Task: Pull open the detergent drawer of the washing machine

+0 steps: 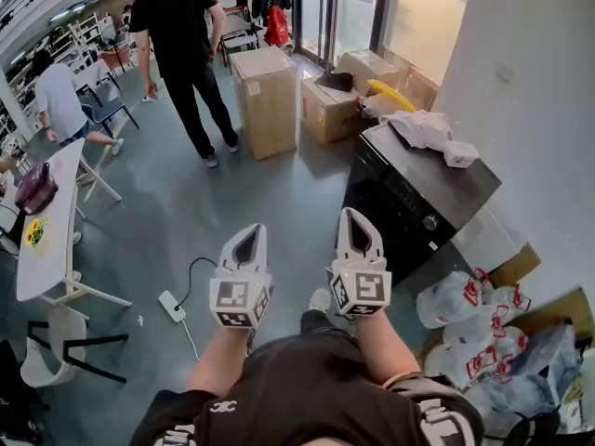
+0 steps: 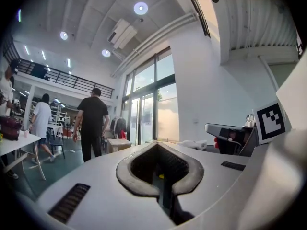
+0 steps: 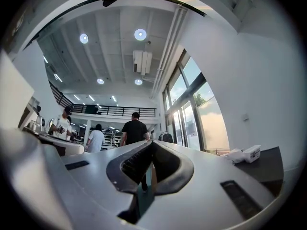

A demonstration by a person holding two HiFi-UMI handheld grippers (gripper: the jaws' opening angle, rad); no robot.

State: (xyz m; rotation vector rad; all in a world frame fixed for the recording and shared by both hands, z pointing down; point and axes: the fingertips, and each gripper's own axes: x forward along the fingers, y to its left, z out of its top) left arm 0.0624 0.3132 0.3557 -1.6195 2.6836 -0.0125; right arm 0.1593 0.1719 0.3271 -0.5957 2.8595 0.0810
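Both grippers are held out ahead of the person and are well apart from the machine. The left gripper [image 1: 252, 232] has its jaws together with nothing between them. The right gripper [image 1: 354, 216] has its jaws together too, and is also empty.

The black washing machine [image 1: 409, 203] stands at 2 o'clock from the grippers, its front turned toward 8 o'clock. The control knob [image 1: 429, 222] shows on the front panel. The detergent drawer can't be made out, black on black.

Approach step only; the pull has not begun.

Risks, as judged:
- Closed jaws reaching the panel would bump it instead of hooking the drawer lip.
- With the drawer edge unclear, the knob could be grabbed by mistake.
- The power strip [image 1: 170, 306] and its cable, at 8 o'clock on the floor, are a trip hazard.
- A hard tug could shake the white box [image 1: 460, 153] off the lid.
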